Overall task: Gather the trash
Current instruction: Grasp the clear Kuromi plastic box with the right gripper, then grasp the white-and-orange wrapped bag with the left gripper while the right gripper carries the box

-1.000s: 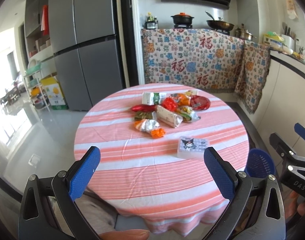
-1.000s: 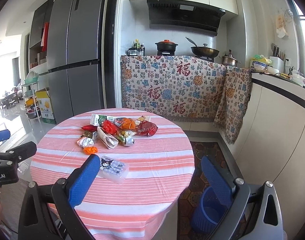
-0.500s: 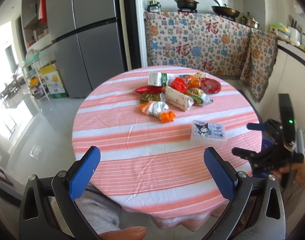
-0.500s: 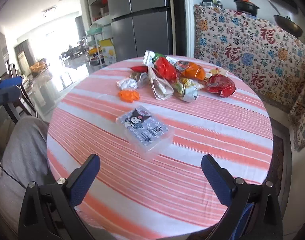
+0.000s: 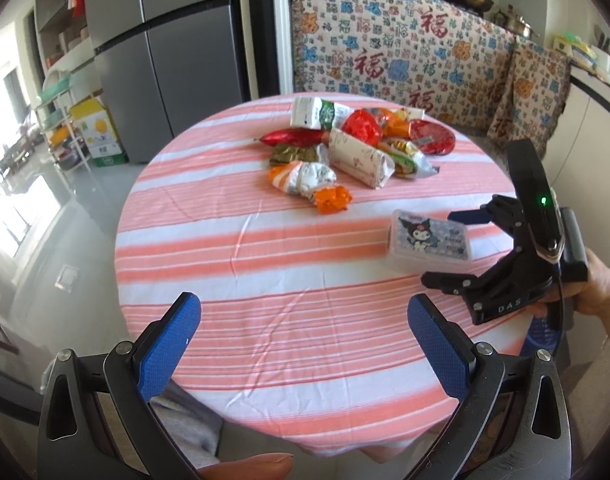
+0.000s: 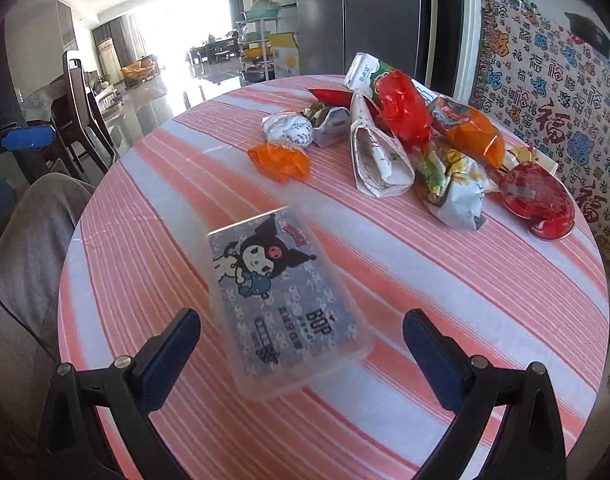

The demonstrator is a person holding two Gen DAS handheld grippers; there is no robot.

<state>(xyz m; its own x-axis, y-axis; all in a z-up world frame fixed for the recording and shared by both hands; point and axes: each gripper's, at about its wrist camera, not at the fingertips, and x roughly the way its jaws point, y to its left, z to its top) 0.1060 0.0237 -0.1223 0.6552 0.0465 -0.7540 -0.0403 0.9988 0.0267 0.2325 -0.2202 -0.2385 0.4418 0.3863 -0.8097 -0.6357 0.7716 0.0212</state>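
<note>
A clear plastic box with a cartoon label point(image 6: 281, 296) lies on the striped table point(image 6: 485, 280). Its near end sits between the fingers of my right gripper point(image 6: 301, 320), which is open and grips nothing. In the left wrist view that right gripper point(image 5: 449, 248) straddles the box point(image 5: 431, 240) from the right, held by a hand. A pile of crumpled wrappers point(image 6: 405, 140) lies further back, with an orange wrapper point(image 6: 281, 160) nearest the box. The pile point(image 5: 357, 148) is far from my left gripper point(image 5: 305, 312), which hangs open and empty over the table's front edge.
A blue basket point(image 5: 543, 334) shows on the floor at the table's right, mostly hidden behind the right gripper. A grey-clothed leg point(image 6: 29, 240) is at the table's left side. A fridge point(image 5: 165, 52) and cloth-covered counter point(image 5: 405, 56) stand behind.
My right gripper has moved in over the table until its open fingers flank the box. My left gripper has edged closer to the table and looks down on it more.
</note>
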